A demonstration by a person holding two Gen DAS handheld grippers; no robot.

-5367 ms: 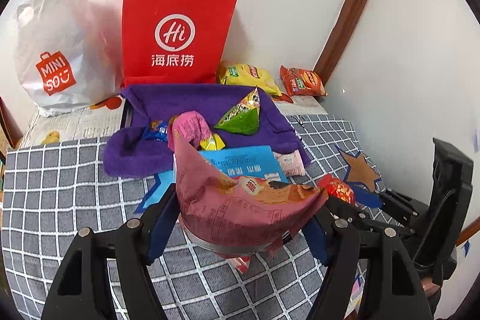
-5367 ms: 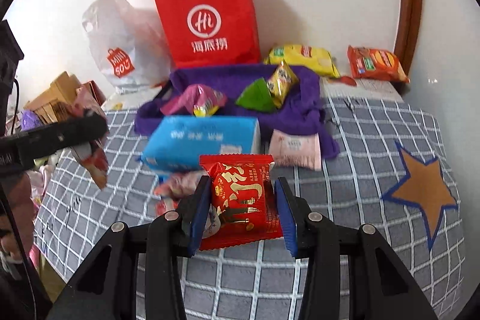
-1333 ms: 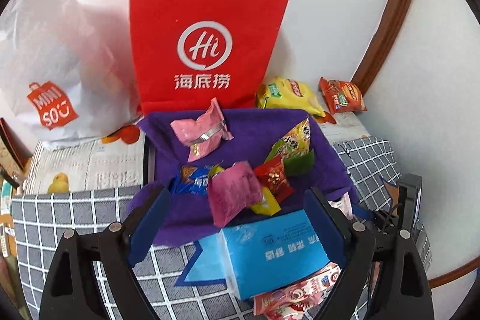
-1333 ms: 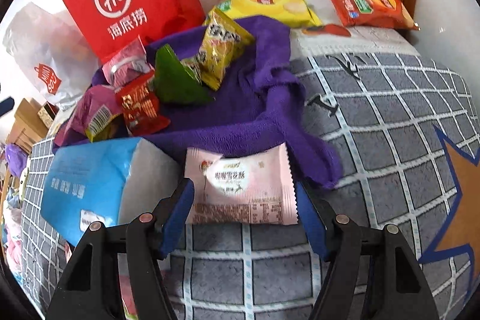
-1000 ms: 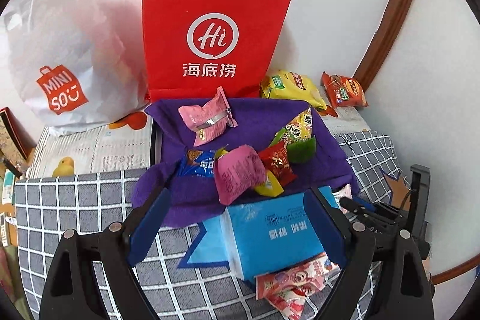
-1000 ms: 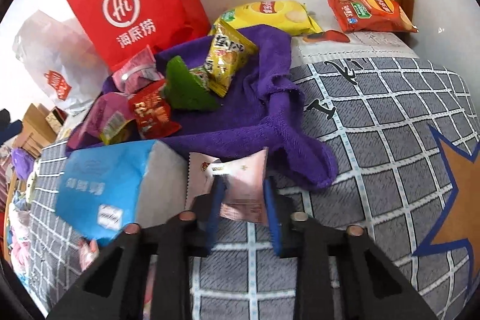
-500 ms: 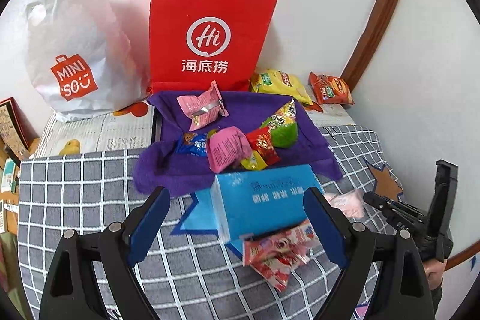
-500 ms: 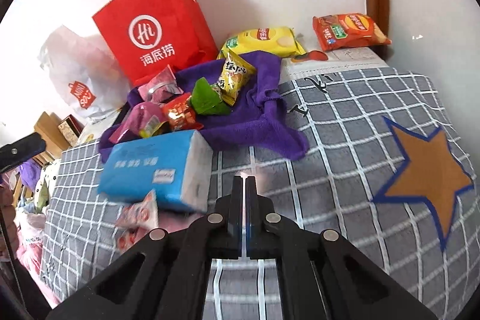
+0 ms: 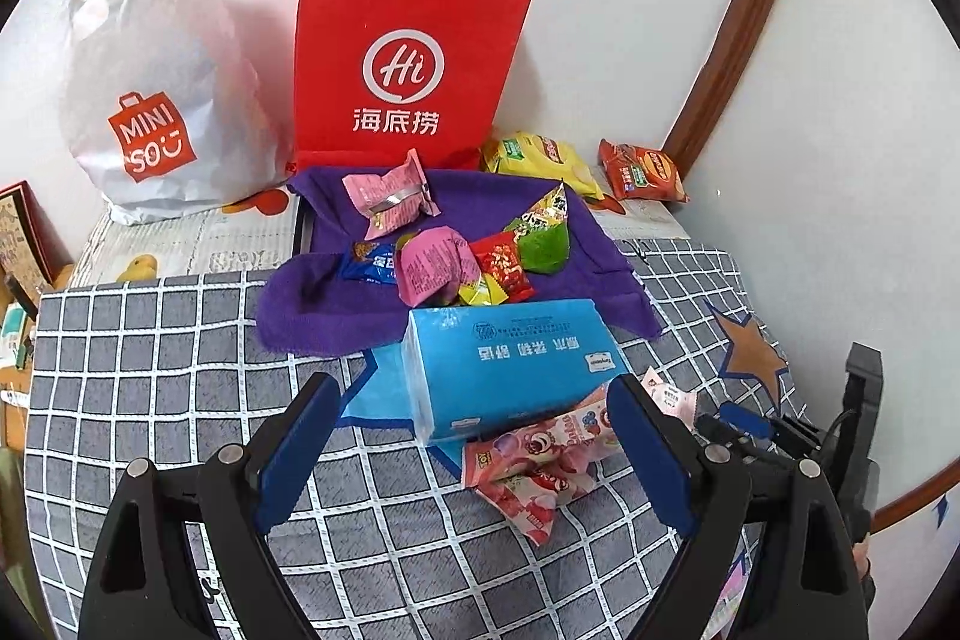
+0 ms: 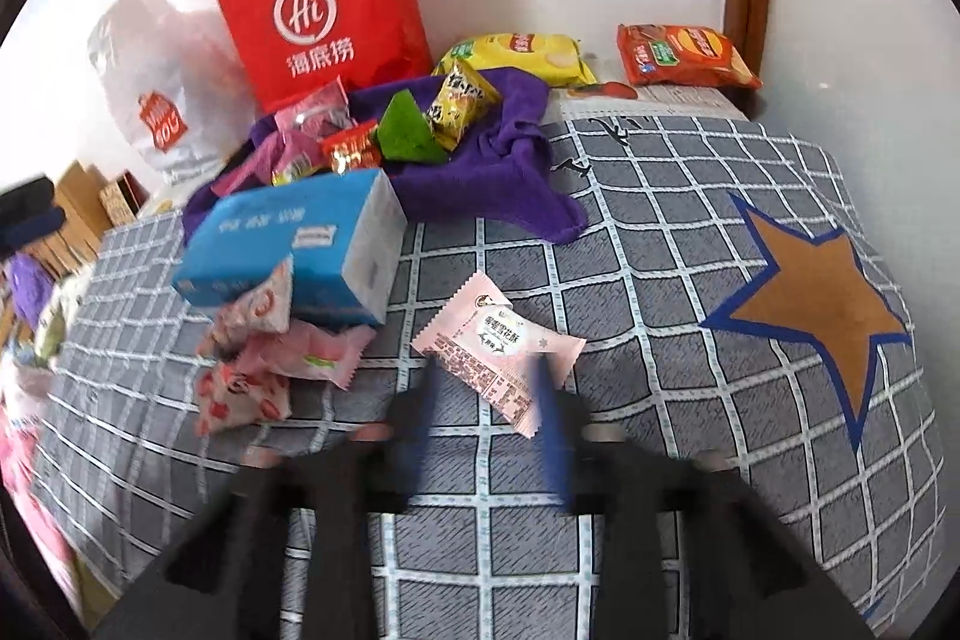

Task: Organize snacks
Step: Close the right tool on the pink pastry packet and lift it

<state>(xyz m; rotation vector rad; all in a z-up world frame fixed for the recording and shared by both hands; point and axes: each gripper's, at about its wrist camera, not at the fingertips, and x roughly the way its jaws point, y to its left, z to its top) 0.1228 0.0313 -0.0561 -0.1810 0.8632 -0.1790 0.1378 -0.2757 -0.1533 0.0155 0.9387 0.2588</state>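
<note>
Several snack packets lie on a purple cloth (image 9: 312,304) in front of a red paper bag (image 9: 408,58). A pale pink snack packet (image 10: 498,346) lies on the checked cover, its near end between the blurred fingers of my right gripper (image 10: 486,388), which is open. A blue tissue pack (image 9: 510,358) sits in front of the cloth, with pink strawberry packets (image 9: 534,466) against it. My left gripper (image 9: 474,448) is wide open and empty, held above the cover near the tissue pack.
A white Miniso bag (image 9: 150,88) stands left of the red bag. A yellow chip bag (image 9: 540,160) and an orange snack bag (image 9: 642,172) lie at the back right by the wall. A brown star (image 10: 822,286) marks the cover on the right.
My right gripper, shut half a second ago, has opened, and the pale pink packet now lies on the cover. My left gripper has drawn back slightly.
</note>
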